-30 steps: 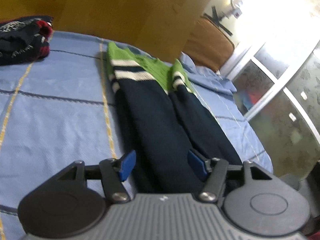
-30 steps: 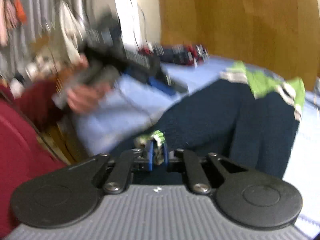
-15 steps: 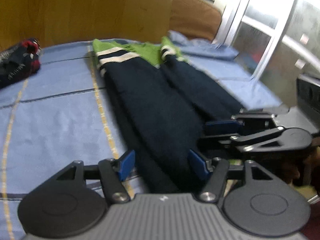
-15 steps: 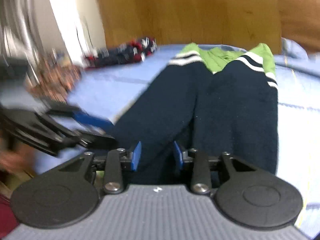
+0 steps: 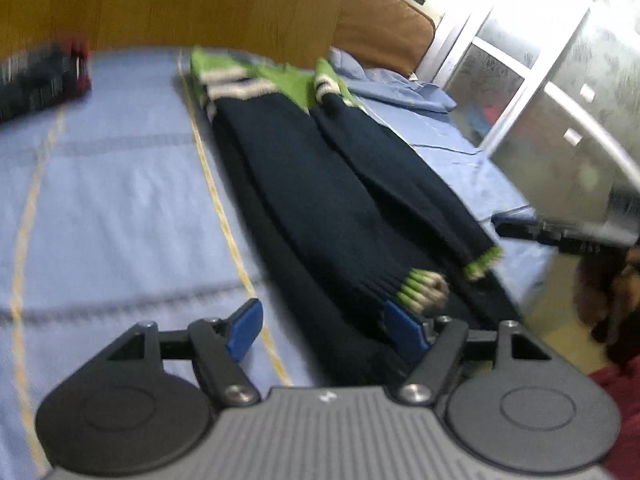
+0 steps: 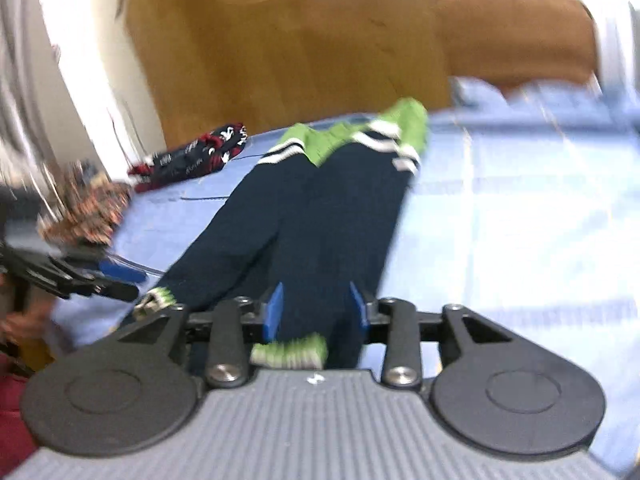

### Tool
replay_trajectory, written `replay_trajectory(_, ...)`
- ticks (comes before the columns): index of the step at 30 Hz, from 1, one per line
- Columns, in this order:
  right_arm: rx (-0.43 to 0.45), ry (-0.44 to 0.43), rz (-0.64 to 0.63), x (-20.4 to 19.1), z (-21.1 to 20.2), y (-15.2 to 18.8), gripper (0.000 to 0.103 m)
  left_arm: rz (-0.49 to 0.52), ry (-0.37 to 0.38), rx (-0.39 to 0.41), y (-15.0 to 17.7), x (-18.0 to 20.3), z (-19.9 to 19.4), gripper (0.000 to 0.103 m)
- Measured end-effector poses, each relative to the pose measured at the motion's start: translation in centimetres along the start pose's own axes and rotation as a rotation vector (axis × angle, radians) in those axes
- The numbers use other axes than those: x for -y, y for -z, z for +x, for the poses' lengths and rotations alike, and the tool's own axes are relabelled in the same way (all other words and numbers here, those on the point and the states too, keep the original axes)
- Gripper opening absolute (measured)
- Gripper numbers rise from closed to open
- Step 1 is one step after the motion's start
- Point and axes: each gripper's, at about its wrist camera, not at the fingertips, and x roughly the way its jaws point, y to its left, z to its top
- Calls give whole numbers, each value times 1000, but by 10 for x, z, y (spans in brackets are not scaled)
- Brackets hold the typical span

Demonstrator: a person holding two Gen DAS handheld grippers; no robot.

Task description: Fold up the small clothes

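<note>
The sweater [image 5: 320, 184] lay flat on the bed [image 5: 120, 200], sleeves folded in. The left gripper [image 5: 324, 326] was opening over its near edge, holding nothing. The right gripper [image 6: 316, 312] was opening too, a sleeve between its fingers, probably to let go.

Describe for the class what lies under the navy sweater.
The navy sweater lies on a blue bedsheet with thin yellow and dark lines. The sheet shows all round it; whatever sits directly beneath the knit is covered and cannot be seen.

A home bedroom: blue bedsheet [image 5: 120, 200], wooden headboard [image 5: 180, 4], brown pillow [image 5: 380, 28], frosted-glass door [image 5: 540, 100].
</note>
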Motion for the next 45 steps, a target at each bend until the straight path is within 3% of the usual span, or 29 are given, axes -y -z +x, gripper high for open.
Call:
replay_trajectory(4,-50,-47,105,16,-9,27,41,-98,102,-39,13,-4,5,81)
replay_trajectory(9,-115,-165,208,17,-5,52,41,-159,202,-91,26,6,9,78)
replay_trajectory(11,-112,-202,229,14,2,56,34,-138,181,-76,29,12,10,61)
replay_trajectory(12,-118,-210,239,12,5,56,27,-147,179,-88,29,13,14,39)
replay_trajectory(14,-138,-214,252,11,11,54,17,-184,187,-108,27,10,20,27)
replay_trajectory(17,-121,-238,247,10,7,41,14,-163,194,-77,17,12,12,24)
replay_trajectory(23,72,-295,214,8,-2,-20,14,-163,247,108,-31,3,-22,24)
replay_trajectory(27,146,-254,222,14,27,-68,14,-202,229,188,-76,-10,-16,24)
replay_trajectory(32,128,-182,302,30,91,-113,15,-293,156,193,-126,-39,21,29)
replay_trajectory(34,114,-149,322,38,121,-123,18,-362,80,205,-145,-58,40,51)
replay_trajectory(37,109,-95,370,49,149,-126,22,-424,-27,233,-155,-77,57,56)
replay_trajectory(39,150,-125,382,56,143,-119,32,-421,3,240,-150,-86,58,58)
replay_trajectory(41,218,-120,376,60,126,-113,79,-374,-28,261,-145,-83,54,65)
replay_trajectory(45,270,-104,408,71,121,-111,79,-277,-92,260,-139,-68,55,70)
